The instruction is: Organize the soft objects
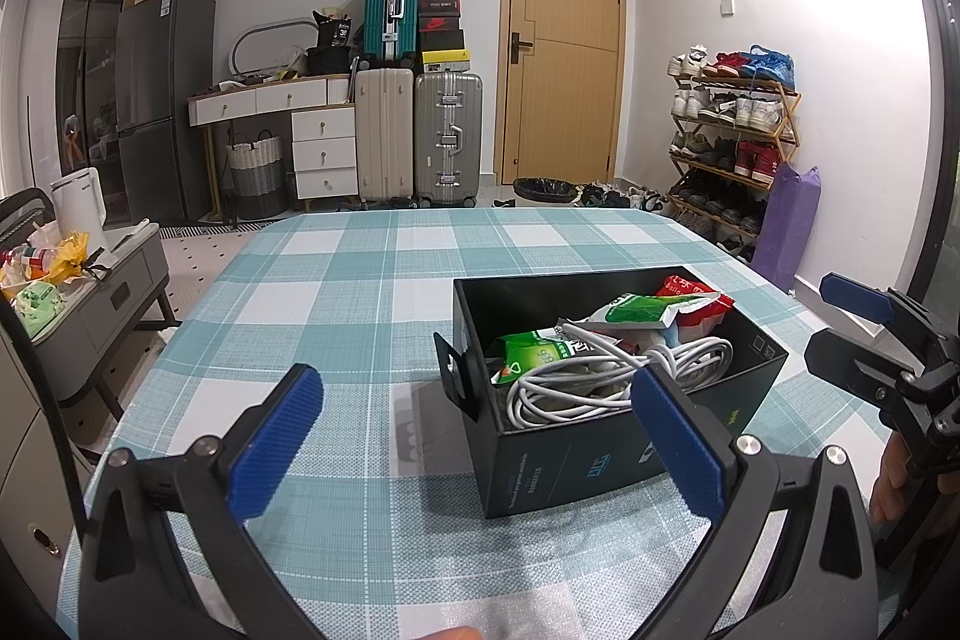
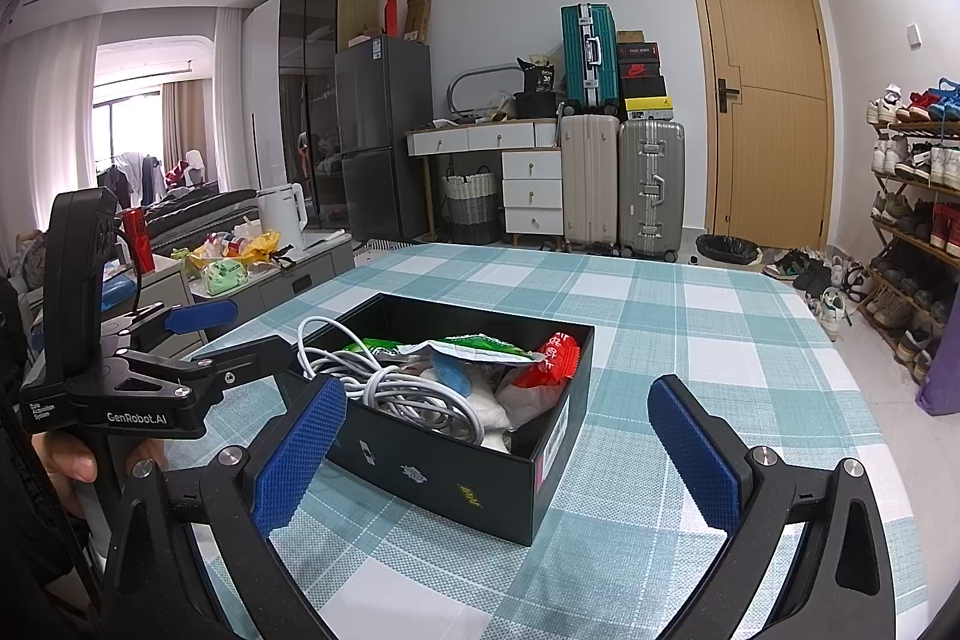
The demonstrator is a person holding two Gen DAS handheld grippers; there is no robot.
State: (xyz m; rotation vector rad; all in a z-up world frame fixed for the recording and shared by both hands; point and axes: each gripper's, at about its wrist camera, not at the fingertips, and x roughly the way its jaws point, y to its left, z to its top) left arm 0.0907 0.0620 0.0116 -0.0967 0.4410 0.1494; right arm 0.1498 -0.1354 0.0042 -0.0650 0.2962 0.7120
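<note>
Both spread and empty, the left hand-held gripper and right hand-held gripper flank the box on the worktop; tuck the loose cable in gently.

Box sits on table, right of centre in left wrist view. Inside it: cable coil at near-left end, 2 snack packets and a wrapper toward far-right end. Left gripper hangs over table at box's near-left corner; right gripper near box's other side, box between its fingers in its own view. Behind table: drawers, 3 suitcases, door. Shoe rack to the right, side cabinet to the left.
</note>
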